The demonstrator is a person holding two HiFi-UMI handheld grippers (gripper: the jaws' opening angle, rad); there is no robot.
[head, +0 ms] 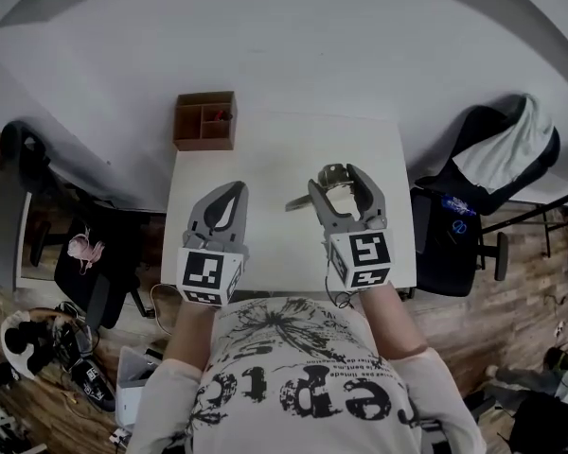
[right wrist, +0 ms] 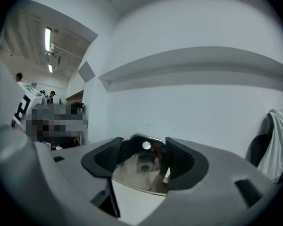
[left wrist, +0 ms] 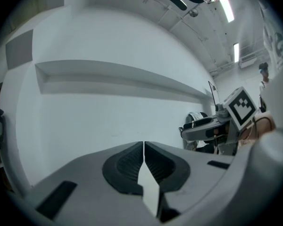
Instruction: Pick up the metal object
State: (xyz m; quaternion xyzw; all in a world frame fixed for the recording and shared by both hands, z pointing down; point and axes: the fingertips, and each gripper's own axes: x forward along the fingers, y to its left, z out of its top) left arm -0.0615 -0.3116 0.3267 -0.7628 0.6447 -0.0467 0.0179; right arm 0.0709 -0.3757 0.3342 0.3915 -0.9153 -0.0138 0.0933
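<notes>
**Metal object clamped in right gripper**

Held between the ribbed black pads of the right gripper (head: 336,180): the metal object (head: 333,171), shiny and rounded, with a thin arm jutting left above the white bench (head: 265,149). In the right gripper view, shows as a bright curved band with one round stud (right wrist: 145,146). Blurred lower down, so full shape hard to make out. Hard to tell from above whether lifted clear of the bench.

Left gripper (head: 234,191) closed on nothing, its smooth grey halves meeting in a thin seam (left wrist: 144,147).

At the bench's far left corner, a brown wooden box (head: 205,120) split into compartments. Contents too small to tell.
</notes>
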